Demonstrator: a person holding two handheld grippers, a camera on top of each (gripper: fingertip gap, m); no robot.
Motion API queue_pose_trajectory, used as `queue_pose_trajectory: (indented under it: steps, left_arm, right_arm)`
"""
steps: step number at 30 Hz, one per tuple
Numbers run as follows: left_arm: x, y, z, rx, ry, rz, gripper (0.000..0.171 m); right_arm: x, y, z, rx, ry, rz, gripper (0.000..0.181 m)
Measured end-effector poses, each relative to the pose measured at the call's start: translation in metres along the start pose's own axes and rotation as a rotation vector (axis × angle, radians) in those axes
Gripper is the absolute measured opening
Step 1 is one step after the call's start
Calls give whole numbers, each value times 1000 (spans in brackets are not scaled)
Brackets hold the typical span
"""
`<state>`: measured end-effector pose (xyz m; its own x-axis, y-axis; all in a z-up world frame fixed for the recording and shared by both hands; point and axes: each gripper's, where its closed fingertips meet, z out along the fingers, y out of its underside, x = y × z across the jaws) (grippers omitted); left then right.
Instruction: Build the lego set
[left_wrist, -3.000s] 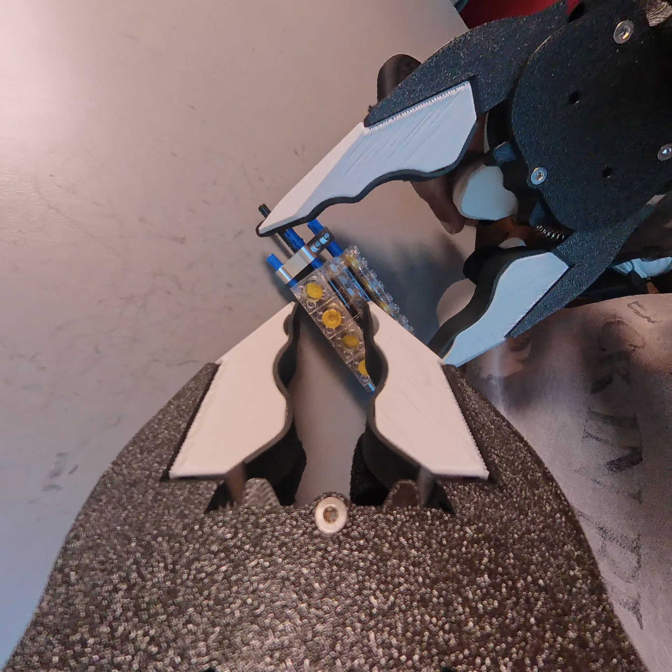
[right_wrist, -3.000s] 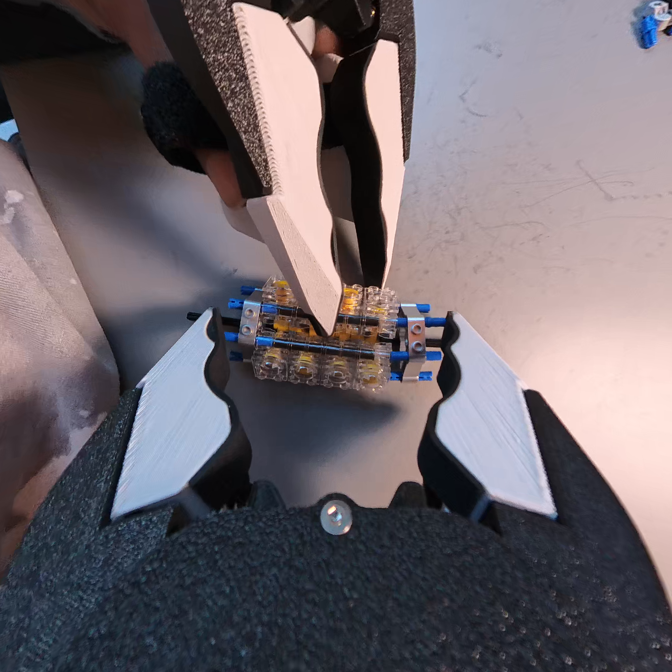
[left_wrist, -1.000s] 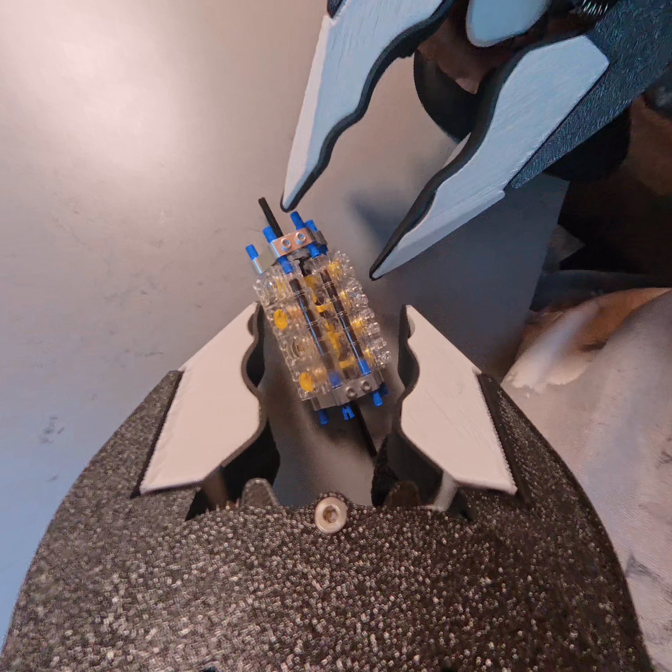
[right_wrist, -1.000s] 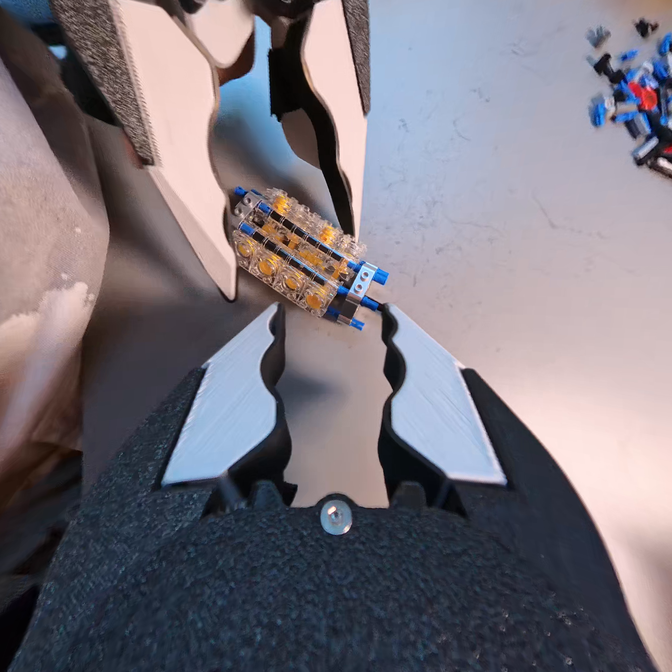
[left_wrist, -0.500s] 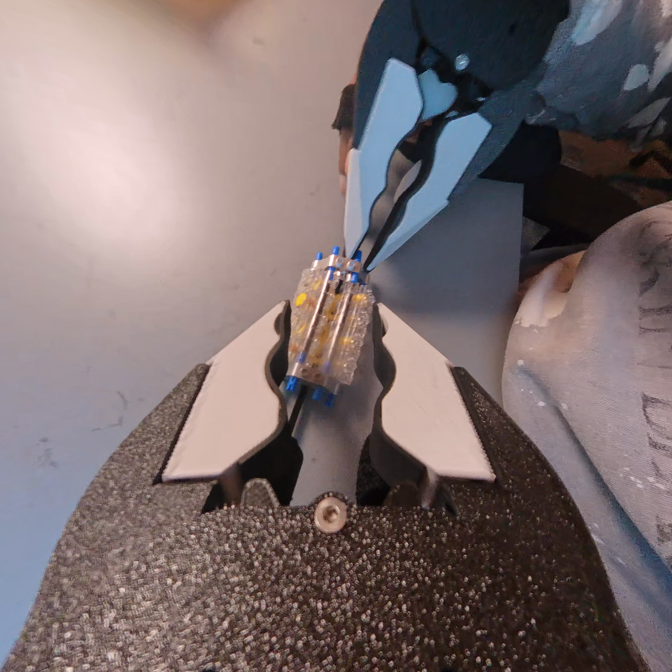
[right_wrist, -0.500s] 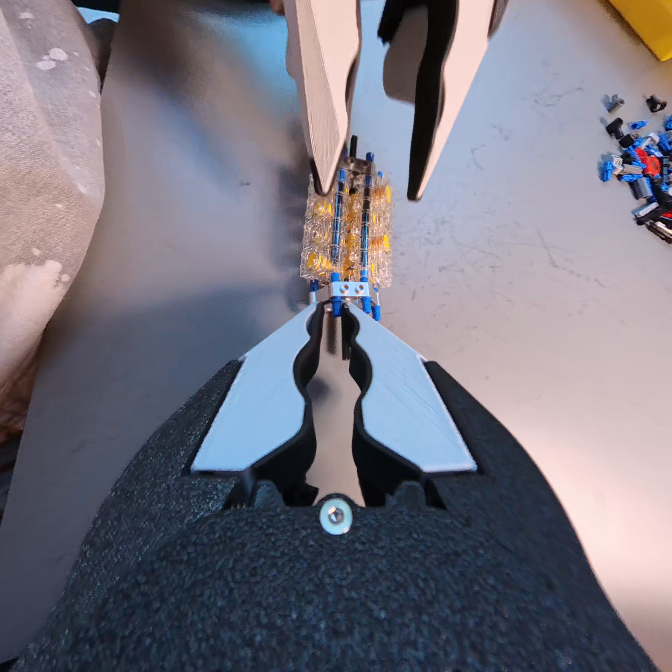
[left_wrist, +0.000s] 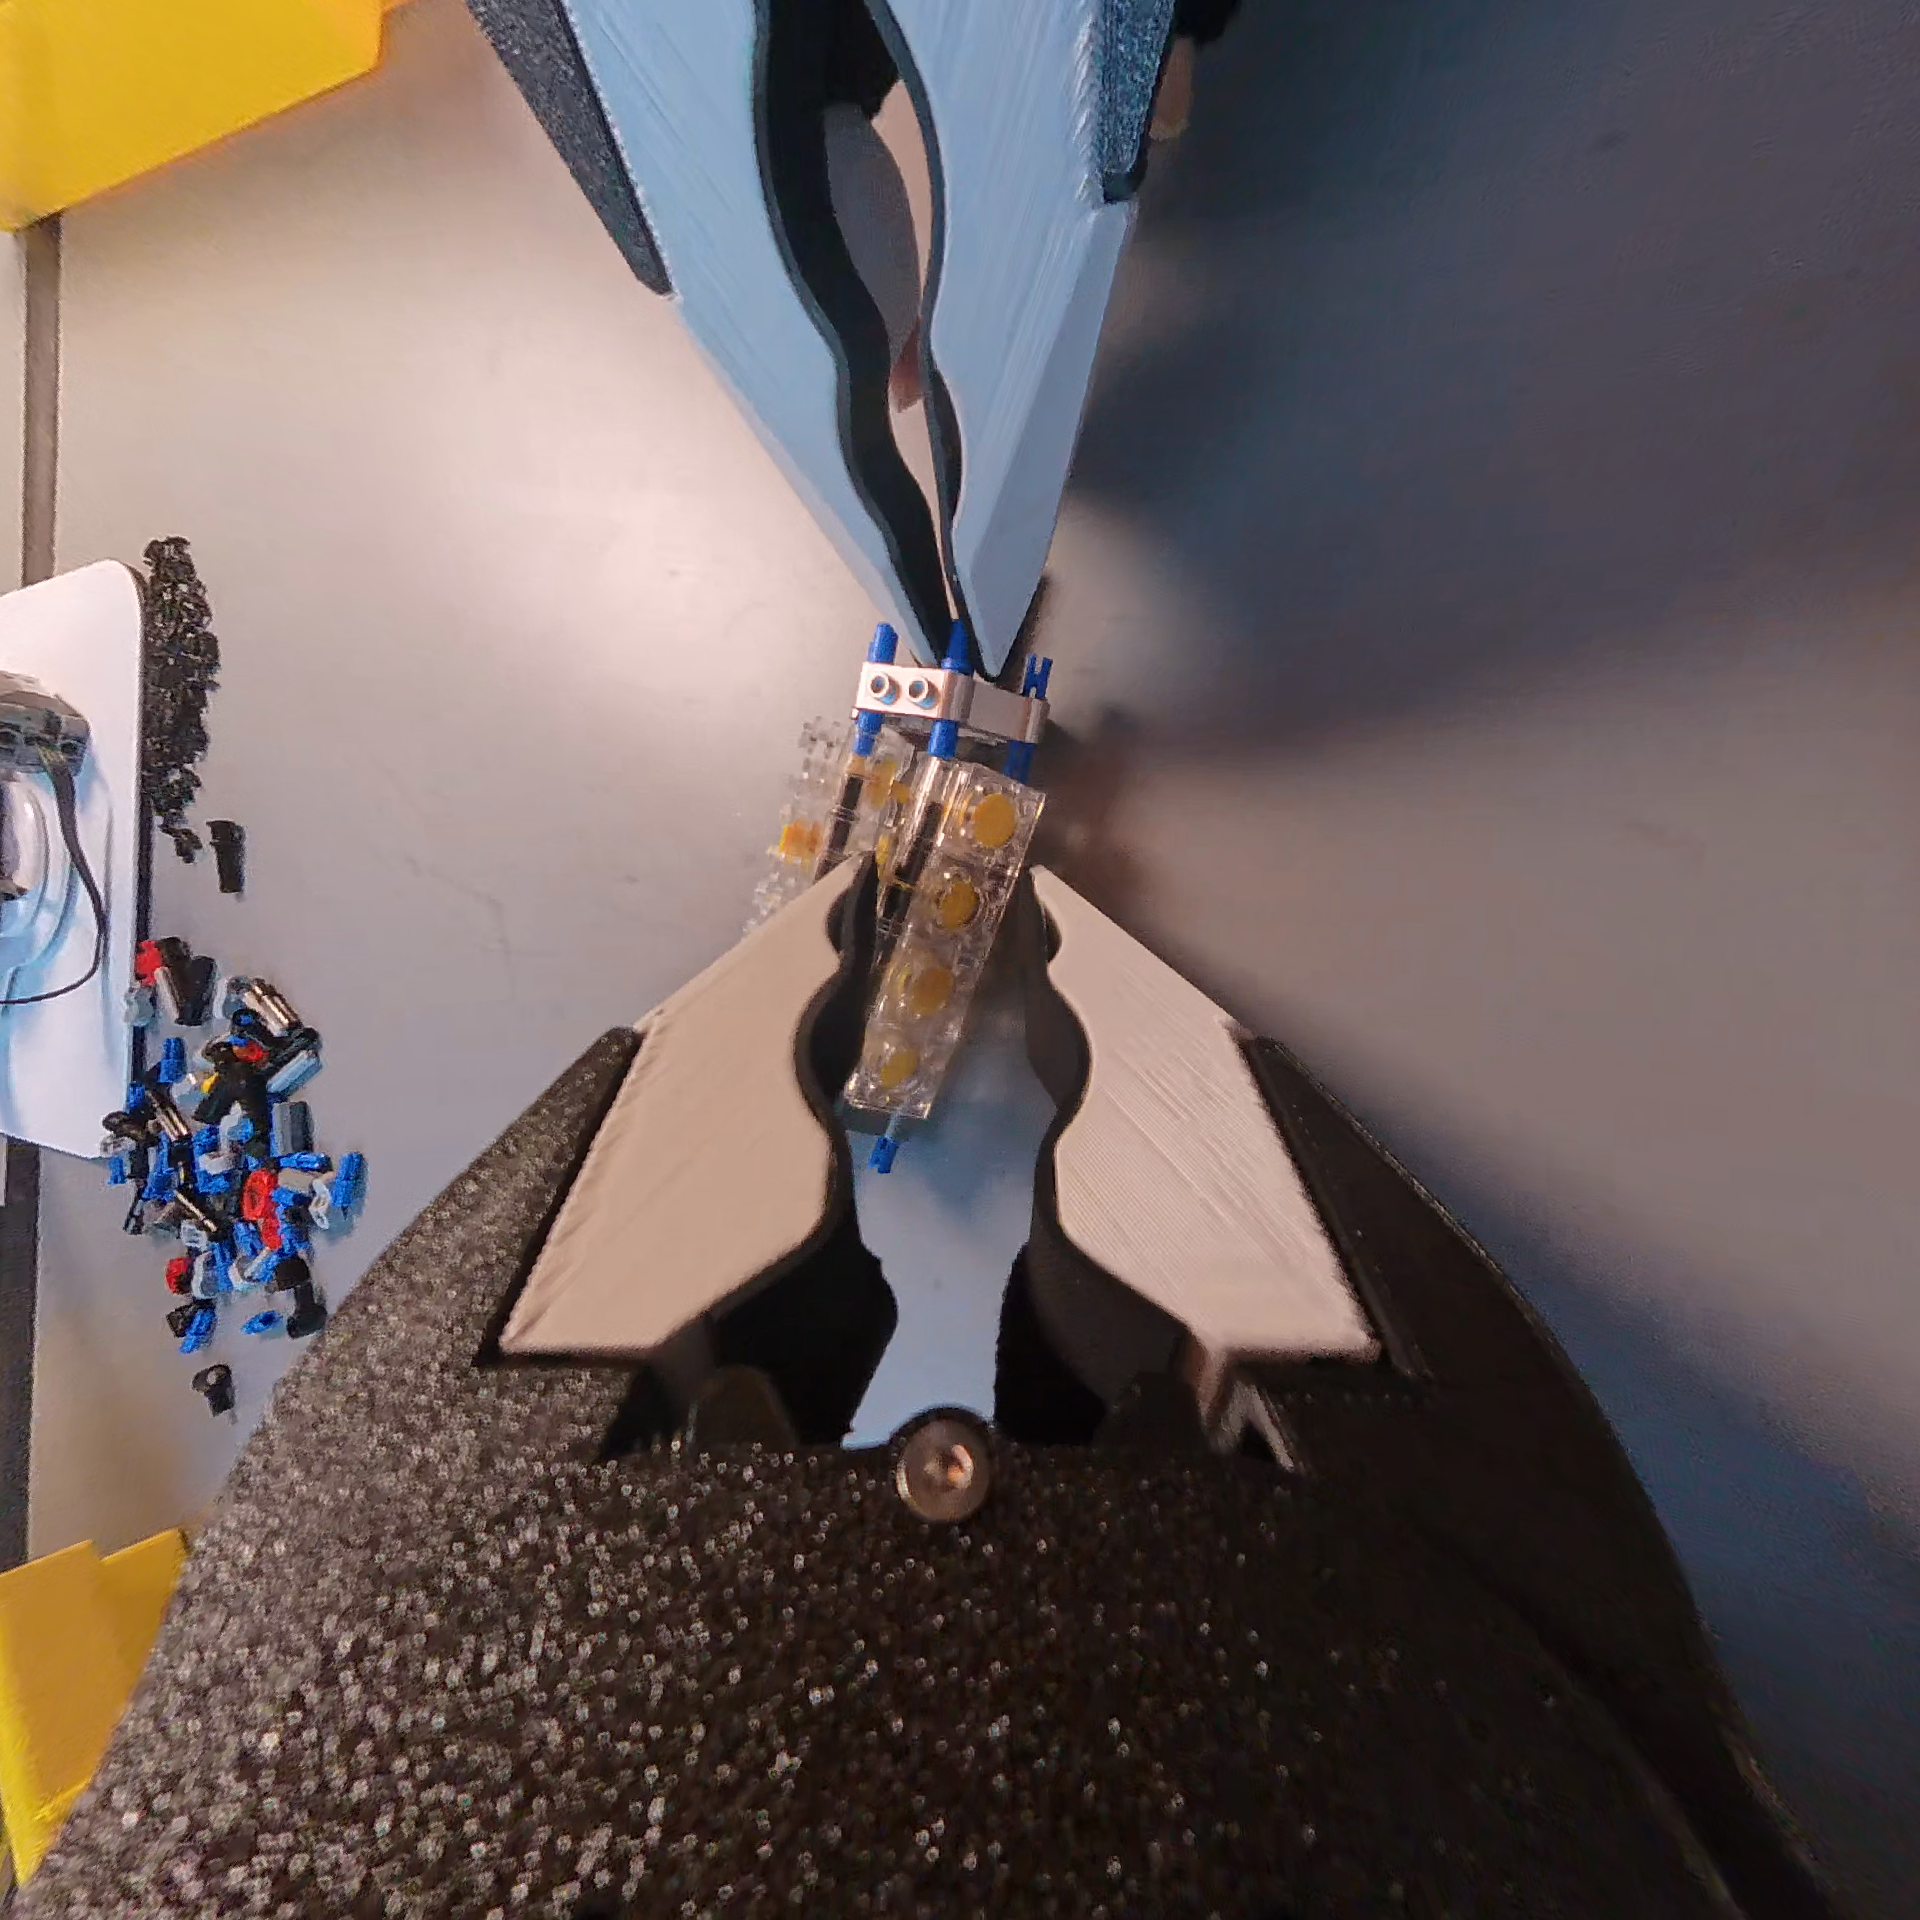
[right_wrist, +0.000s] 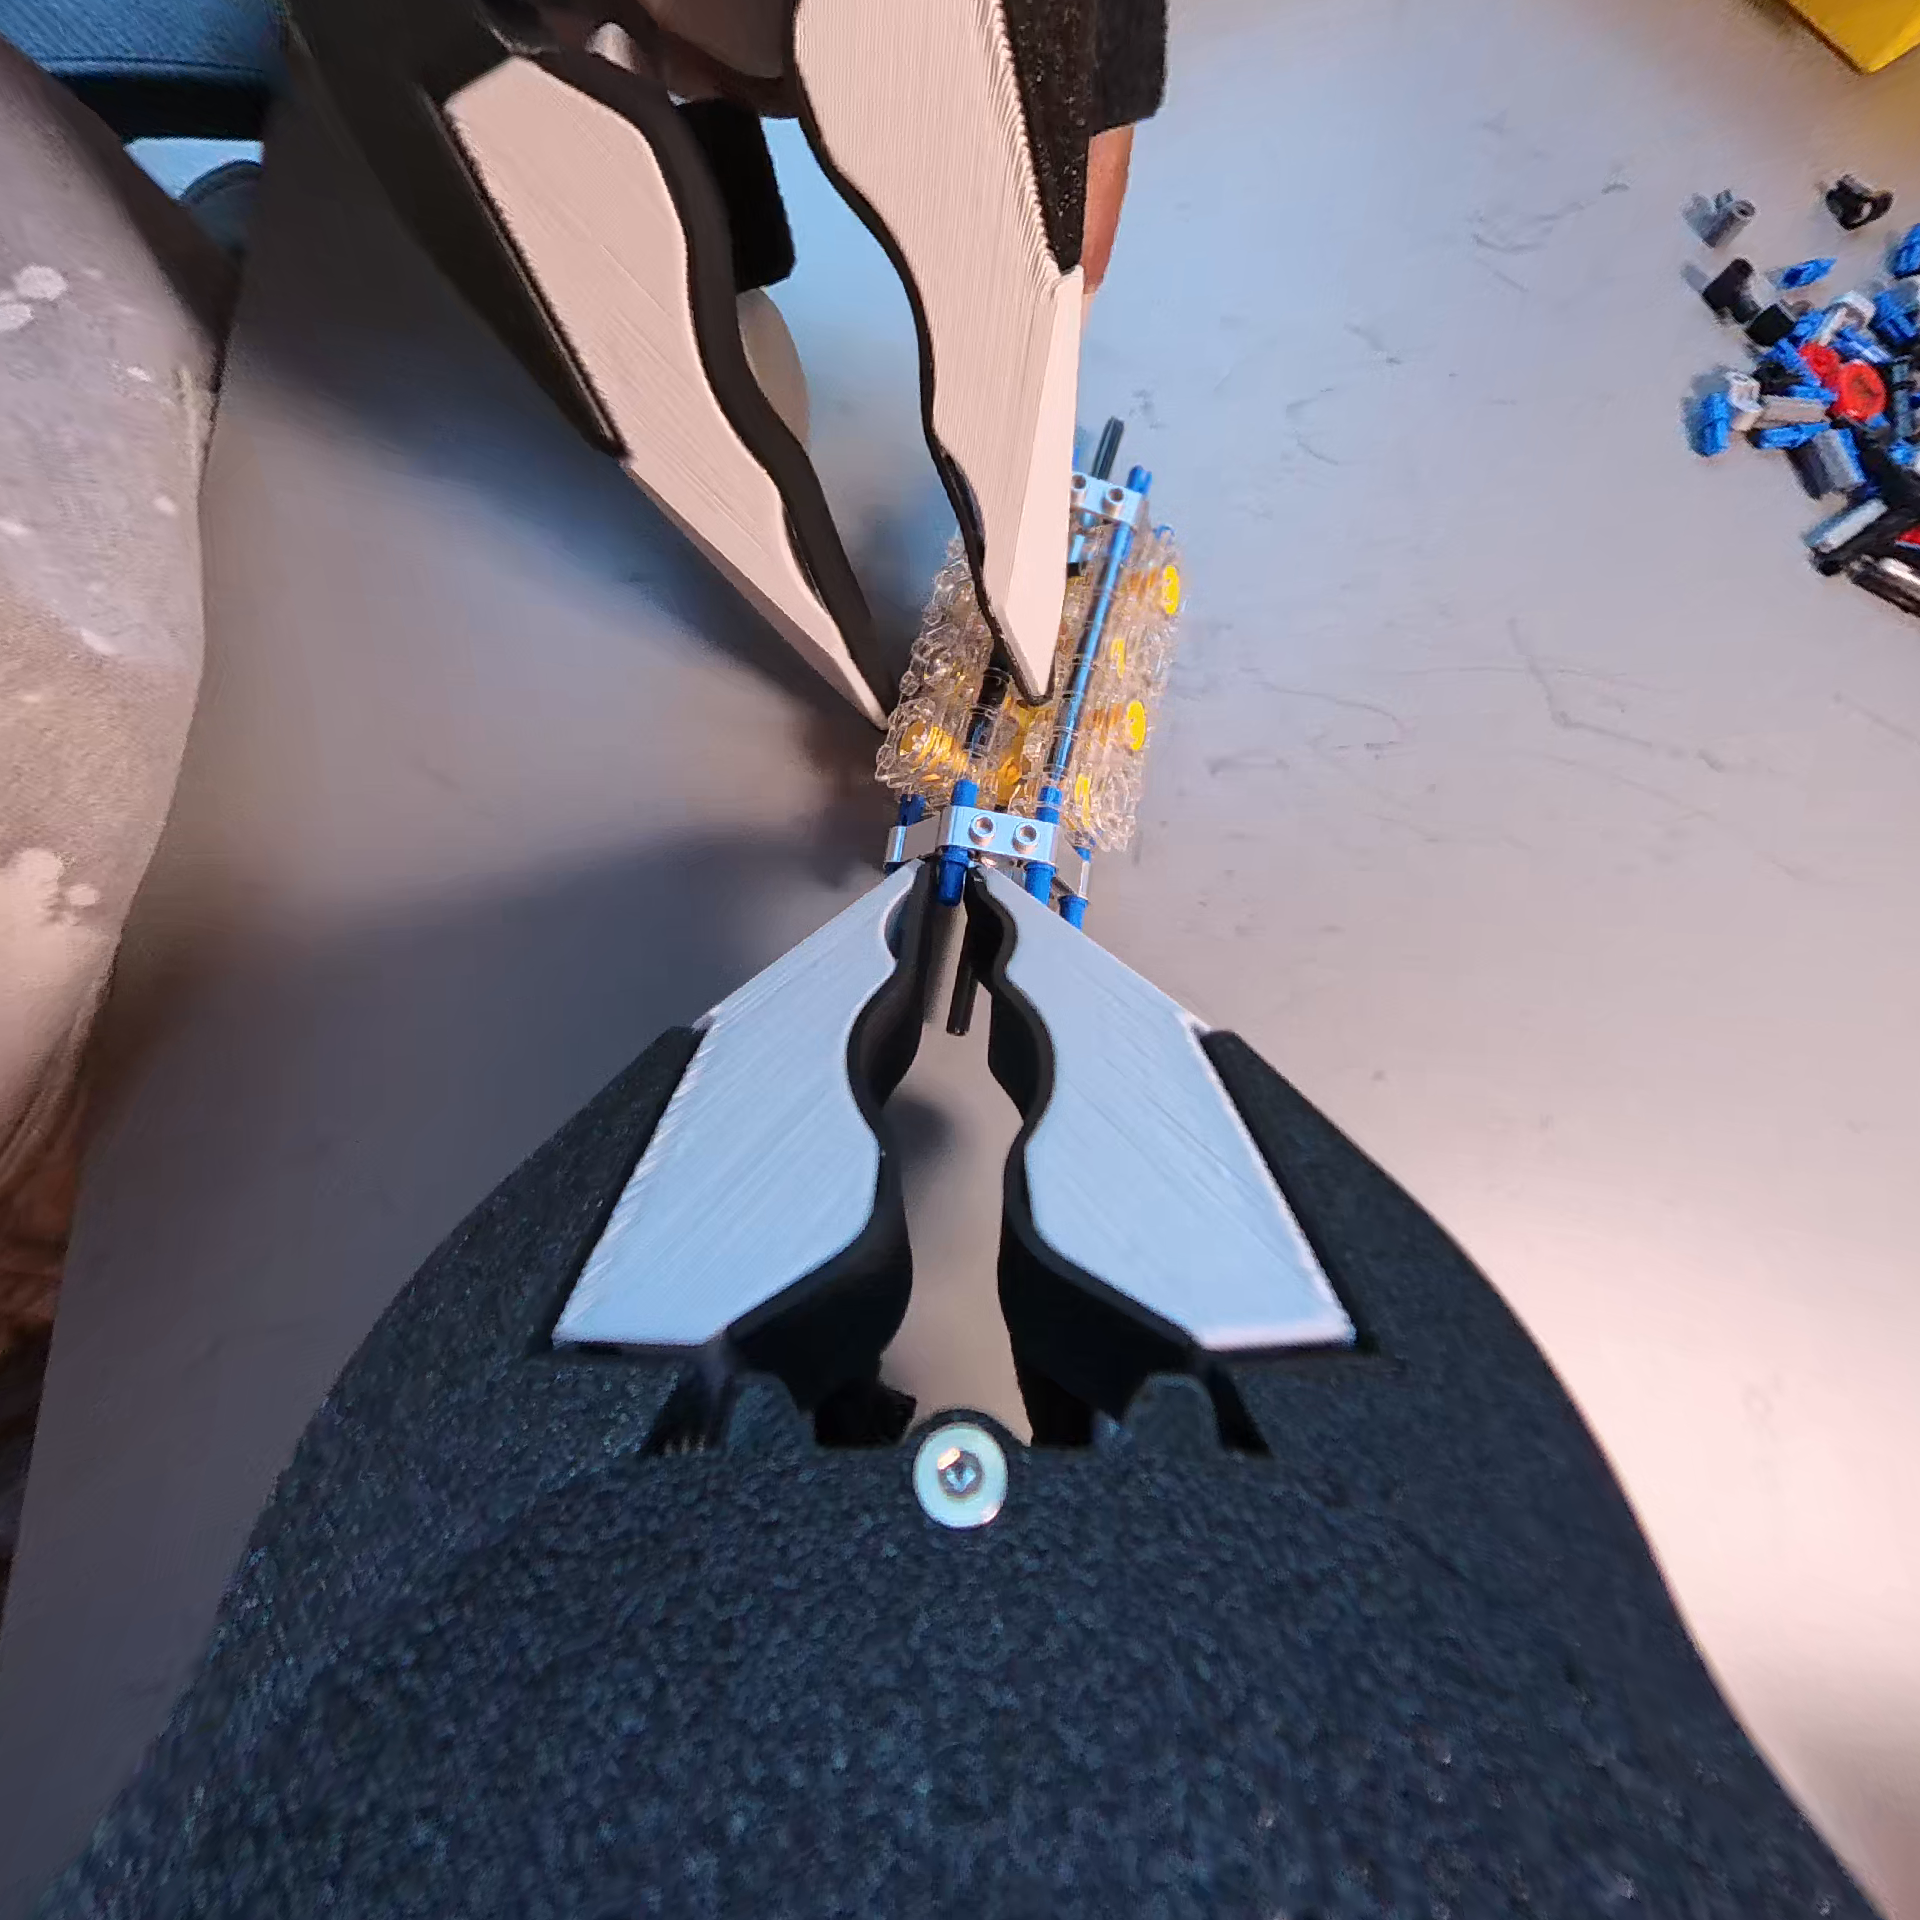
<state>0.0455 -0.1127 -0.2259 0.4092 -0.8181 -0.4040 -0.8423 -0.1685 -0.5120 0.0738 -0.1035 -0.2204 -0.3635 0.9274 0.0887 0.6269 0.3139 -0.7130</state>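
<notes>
A clear brick assembly (left_wrist: 935, 914) with yellow discs, blue pins and grey end connectors is held above the grey table. My left gripper (left_wrist: 945, 883) is shut on its sides. In the right wrist view the left gripper (right_wrist: 956, 696) comes down from above onto the assembly (right_wrist: 1101, 707). My right gripper (right_wrist: 945, 883) is shut on a thin black axle (right_wrist: 961, 982) that sticks out of the assembly's near end. In the left wrist view the right gripper (left_wrist: 961, 649) meets the assembly's far end from above.
A pile of small blue, black and red parts (left_wrist: 223, 1174) lies on the table and also shows in the right wrist view (right_wrist: 1829, 405). Yellow bins (left_wrist: 156, 94) stand at the left edge, beside a white sheet (left_wrist: 62, 831) and a heap of black pieces (left_wrist: 182, 675). A person's clothing (right_wrist: 73, 623) is close by. My left and right fingertips are right by each other.
My left gripper let go of the assembly, then shut on its sides again. My right gripper went from open to shut on the black axle. Both have turned with the assembly.
</notes>
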Motion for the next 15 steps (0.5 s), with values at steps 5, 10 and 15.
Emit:
queue_pose_trajectory:
  steps: [5, 10, 15]
  left_arm:
    - [-2, 0, 0, 22, 67, -8, 23]
    - [-3, -5, -3, 71, 192, -138, 23]
    - [-3, -9, -5, 127, 294, -232, 23]
  right_arm:
    - [2, 2, 0, -14, -5, 31, 2]
    - [4, 2, -3, -8, -32, 45, 2]
    - [4, 1, -5, 2, -69, 78, 2]
